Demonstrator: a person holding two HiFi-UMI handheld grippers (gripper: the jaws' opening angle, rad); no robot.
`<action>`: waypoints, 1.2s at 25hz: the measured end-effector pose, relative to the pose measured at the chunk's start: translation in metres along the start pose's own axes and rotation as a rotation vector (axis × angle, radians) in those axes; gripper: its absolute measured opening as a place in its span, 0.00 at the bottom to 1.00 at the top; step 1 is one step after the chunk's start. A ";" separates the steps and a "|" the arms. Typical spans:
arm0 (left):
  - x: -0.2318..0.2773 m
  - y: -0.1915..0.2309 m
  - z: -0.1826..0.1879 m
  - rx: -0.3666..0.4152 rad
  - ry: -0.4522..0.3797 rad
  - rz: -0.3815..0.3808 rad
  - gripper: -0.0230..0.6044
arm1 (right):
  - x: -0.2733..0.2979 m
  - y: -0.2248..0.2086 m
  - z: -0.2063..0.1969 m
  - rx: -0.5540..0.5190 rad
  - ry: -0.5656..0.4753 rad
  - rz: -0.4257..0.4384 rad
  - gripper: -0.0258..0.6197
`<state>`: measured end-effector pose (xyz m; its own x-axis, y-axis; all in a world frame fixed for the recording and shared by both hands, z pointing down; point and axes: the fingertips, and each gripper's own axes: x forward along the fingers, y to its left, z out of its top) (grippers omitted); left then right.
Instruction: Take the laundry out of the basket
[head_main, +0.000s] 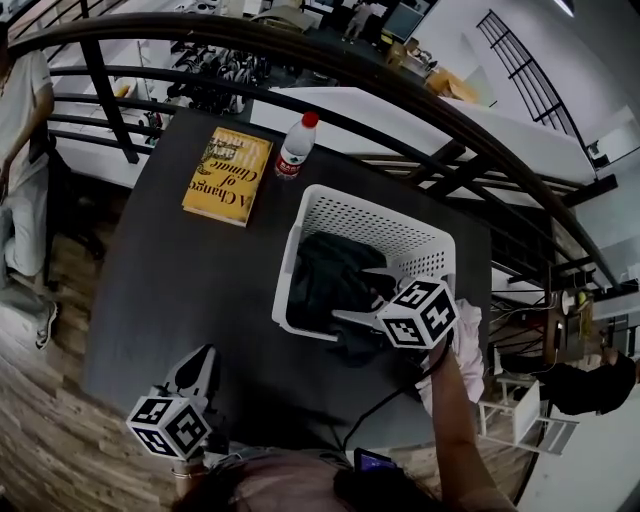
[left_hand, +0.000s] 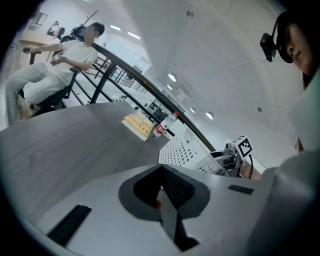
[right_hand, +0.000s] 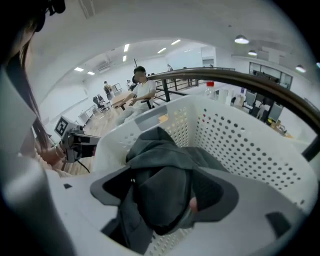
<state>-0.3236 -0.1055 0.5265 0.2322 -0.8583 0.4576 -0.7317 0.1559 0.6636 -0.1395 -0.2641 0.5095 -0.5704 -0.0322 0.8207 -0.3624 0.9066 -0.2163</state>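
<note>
A white perforated basket (head_main: 375, 205) stands on the dark table (head_main: 170, 290), with dark grey laundry (head_main: 325, 275) heaped inside. My right gripper (head_main: 360, 295) reaches into it from the near right side. In the right gripper view its jaws stand wide apart, and a fold of the dark garment (right_hand: 165, 155) bulges up between them. The ribbed right pad (right_hand: 211, 192) shows bare beside the cloth, so it does not press on it. My left gripper (head_main: 203, 358) hovers over the table's near left corner, away from the basket, its fingers (left_hand: 175, 187) together on nothing.
A yellow book (head_main: 228, 175) and a red-capped water bottle (head_main: 294, 147) lie on the table beyond the basket. A dark curved railing (head_main: 300, 45) runs behind the table. A person in white (head_main: 20, 130) is at the far left, over the wooden floor.
</note>
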 end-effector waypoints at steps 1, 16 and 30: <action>0.000 0.002 0.001 -0.003 -0.001 0.006 0.03 | 0.003 0.001 -0.003 0.006 0.023 0.017 0.61; 0.004 0.029 0.009 -0.056 -0.022 0.053 0.03 | 0.048 0.004 -0.023 0.004 0.284 0.150 0.66; 0.007 0.037 0.006 -0.077 -0.011 0.067 0.03 | 0.091 -0.017 -0.047 -0.086 0.404 0.022 0.66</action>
<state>-0.3531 -0.1086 0.5507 0.1765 -0.8499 0.4964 -0.6941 0.2501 0.6750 -0.1504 -0.2630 0.6128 -0.2364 0.1402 0.9615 -0.2804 0.9376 -0.2056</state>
